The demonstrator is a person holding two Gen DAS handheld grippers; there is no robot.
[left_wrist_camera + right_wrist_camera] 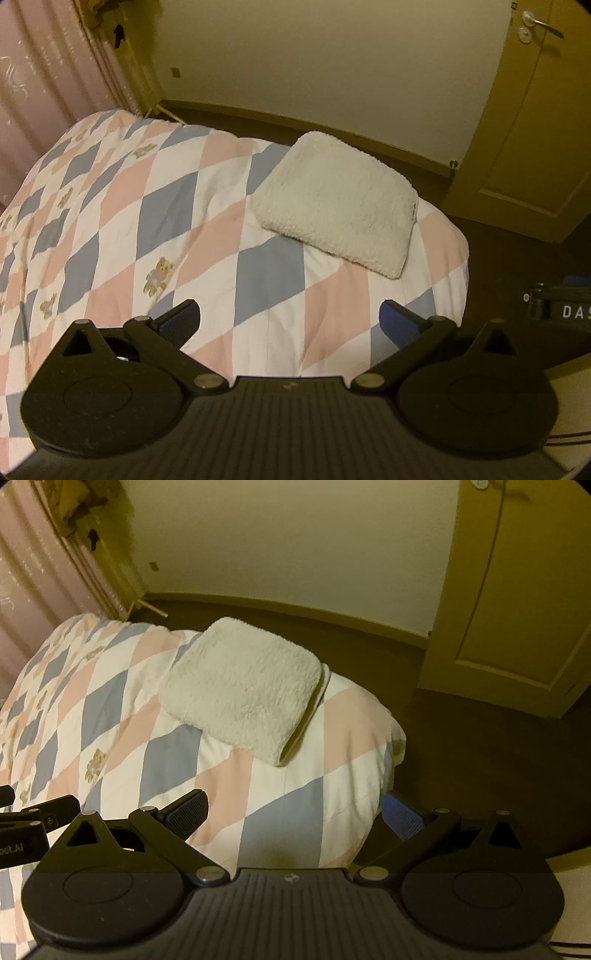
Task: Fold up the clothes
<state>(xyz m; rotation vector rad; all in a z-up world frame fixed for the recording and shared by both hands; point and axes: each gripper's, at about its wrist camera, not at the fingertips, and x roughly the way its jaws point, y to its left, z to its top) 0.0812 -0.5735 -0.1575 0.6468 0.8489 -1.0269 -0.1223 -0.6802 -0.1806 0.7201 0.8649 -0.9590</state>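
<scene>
A pink curtain (33, 85) hangs at the far left behind the bed (155, 206). The left gripper (290, 323) hovers over the quilt, fingers spread wide and holding nothing. The folded white fleece garment (338, 201) lies near the bed's far right corner. The right gripper (293, 812) hangs spread and empty above the bed's right edge. A door (517, 590) stands rightmost.
</scene>
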